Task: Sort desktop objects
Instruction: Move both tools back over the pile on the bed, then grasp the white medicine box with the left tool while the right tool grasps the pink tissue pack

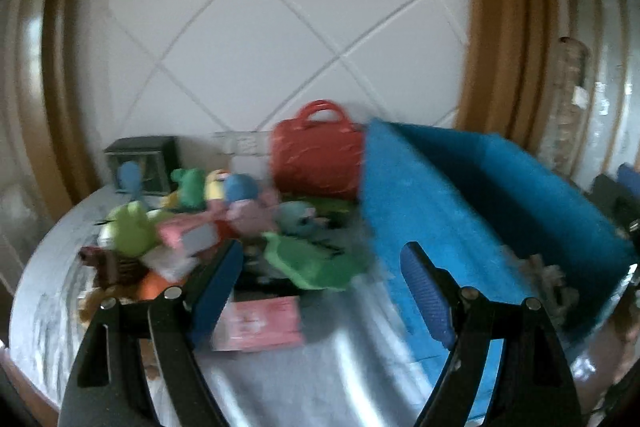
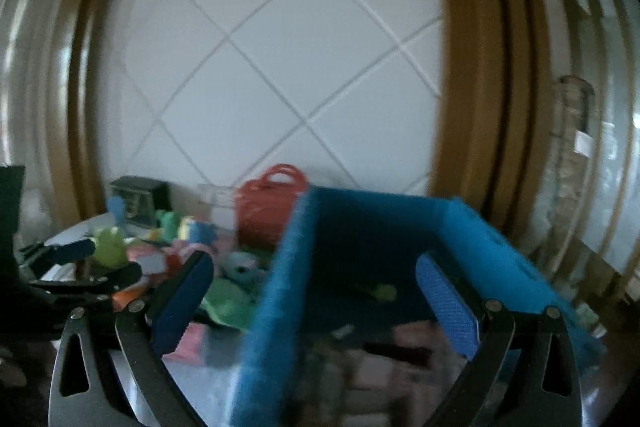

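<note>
Blurred by motion, a heap of plush toys (image 1: 224, 211) lies on the pale table (image 1: 328, 367), with a green plush (image 1: 312, 263) at its front and a light green one (image 1: 132, 231) to the left. A pink box (image 1: 260, 323) lies nearer me. My left gripper (image 1: 324, 247) hangs open over the heap's near edge with nothing between its pads. A blue felt bin (image 2: 276, 307) stands to the right. My right gripper (image 2: 316, 261) is wide open above the bin's left wall, holding nothing. A small green item (image 2: 384, 291) lies inside the bin.
A red handbag (image 1: 316, 155) stands behind the toys against the tiled wall. A dark boxy item (image 1: 144, 159) sits at the back left. Wooden frames flank the wall. The left gripper (image 2: 104, 261) shows at the left of the right wrist view.
</note>
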